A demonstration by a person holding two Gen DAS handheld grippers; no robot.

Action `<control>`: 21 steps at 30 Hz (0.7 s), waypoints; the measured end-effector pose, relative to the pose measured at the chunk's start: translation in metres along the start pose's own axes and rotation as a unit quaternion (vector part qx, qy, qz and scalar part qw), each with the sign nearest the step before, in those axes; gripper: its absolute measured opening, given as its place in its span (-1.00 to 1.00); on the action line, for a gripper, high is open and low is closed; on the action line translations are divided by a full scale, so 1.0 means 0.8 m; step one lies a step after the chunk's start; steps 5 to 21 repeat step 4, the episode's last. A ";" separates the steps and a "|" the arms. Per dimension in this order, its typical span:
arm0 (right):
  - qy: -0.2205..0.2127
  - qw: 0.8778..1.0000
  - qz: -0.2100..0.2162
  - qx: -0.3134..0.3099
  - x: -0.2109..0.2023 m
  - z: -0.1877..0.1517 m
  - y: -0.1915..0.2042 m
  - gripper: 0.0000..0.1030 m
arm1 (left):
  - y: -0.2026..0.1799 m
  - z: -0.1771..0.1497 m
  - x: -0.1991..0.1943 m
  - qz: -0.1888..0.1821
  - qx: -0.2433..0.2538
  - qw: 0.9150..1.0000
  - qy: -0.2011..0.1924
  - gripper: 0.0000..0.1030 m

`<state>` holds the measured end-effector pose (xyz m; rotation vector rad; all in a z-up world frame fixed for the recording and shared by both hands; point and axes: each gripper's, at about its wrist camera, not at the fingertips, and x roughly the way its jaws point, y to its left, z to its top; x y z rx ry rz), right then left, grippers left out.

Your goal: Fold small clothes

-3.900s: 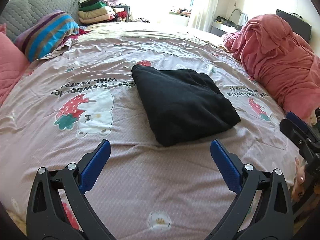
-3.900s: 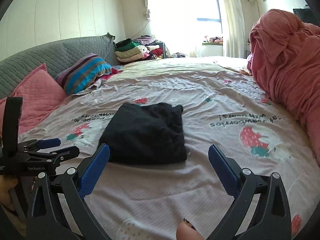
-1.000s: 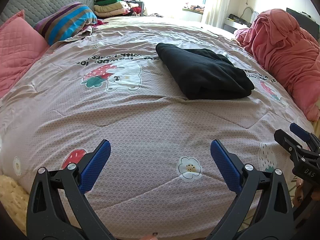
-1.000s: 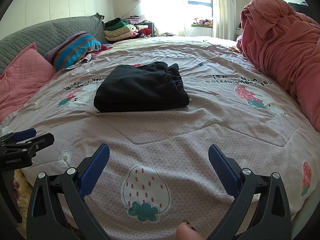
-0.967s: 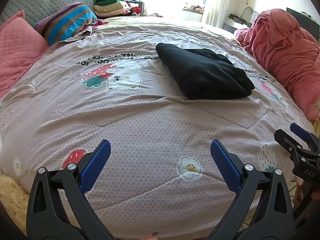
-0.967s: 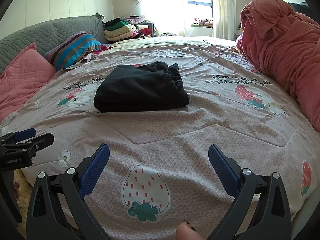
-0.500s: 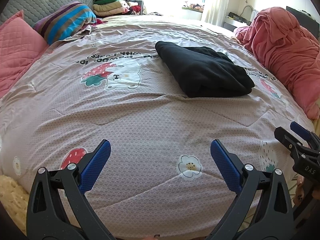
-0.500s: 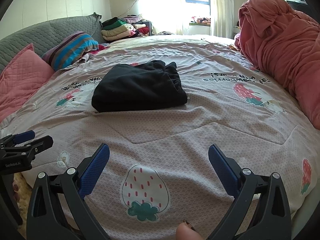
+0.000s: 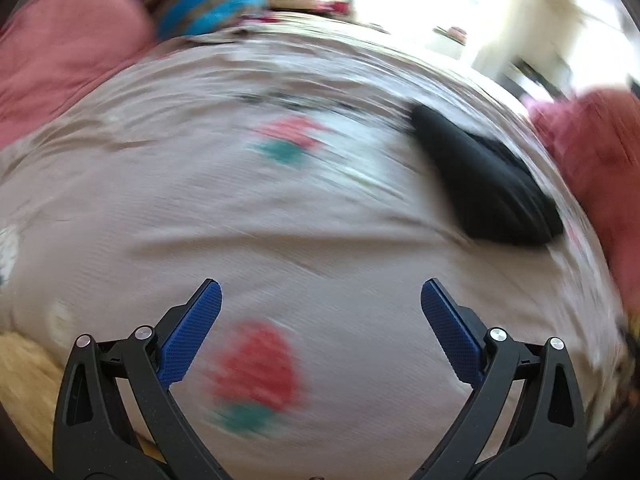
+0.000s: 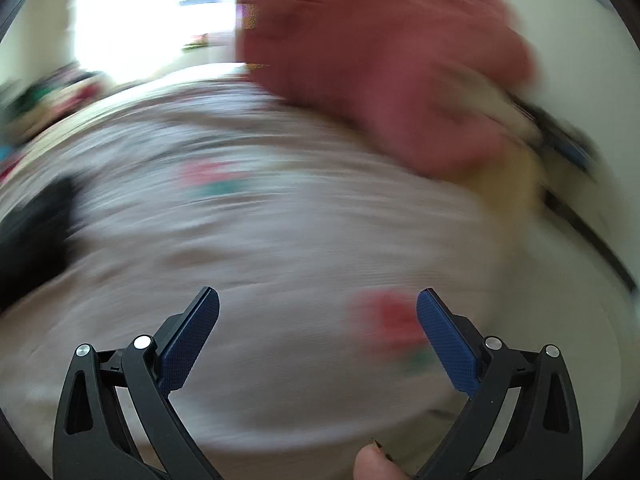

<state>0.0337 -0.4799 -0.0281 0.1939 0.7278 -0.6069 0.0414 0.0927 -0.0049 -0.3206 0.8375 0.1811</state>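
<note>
The left gripper (image 9: 321, 312) has two black plastic arms shaped like clamp handles, each with a long triangular cut-out and two round silver rivets near its upper end — and each arm carries a flat blue pad (image 9: 188, 334) with a fine dotted texture, facing inward. The right gripper (image 10: 318, 318) is built the same way: black arms, silver rivets, textured blue pads (image 10: 450, 346). Just below its right arm, at the bottom edge, a fingertip (image 10: 376, 465) shows — blurred, with a dark nail edge.

Black folded garment (image 9: 484, 184) on pinkish-mauve strawberry-print bedspread (image 9: 280, 208); blue-padded claws.
</note>
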 end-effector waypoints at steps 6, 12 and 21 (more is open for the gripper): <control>0.028 0.975 -0.175 0.133 0.058 0.024 -0.164 0.91 | 0.126 0.064 0.002 0.110 -0.080 0.990 -0.033 0.82; 0.028 0.975 -0.175 0.133 0.058 0.024 -0.164 0.91 | 0.126 0.064 0.002 0.110 -0.080 0.990 -0.033 0.82; 0.028 0.975 -0.175 0.133 0.058 0.024 -0.164 0.91 | 0.126 0.064 0.002 0.110 -0.080 0.990 -0.033 0.82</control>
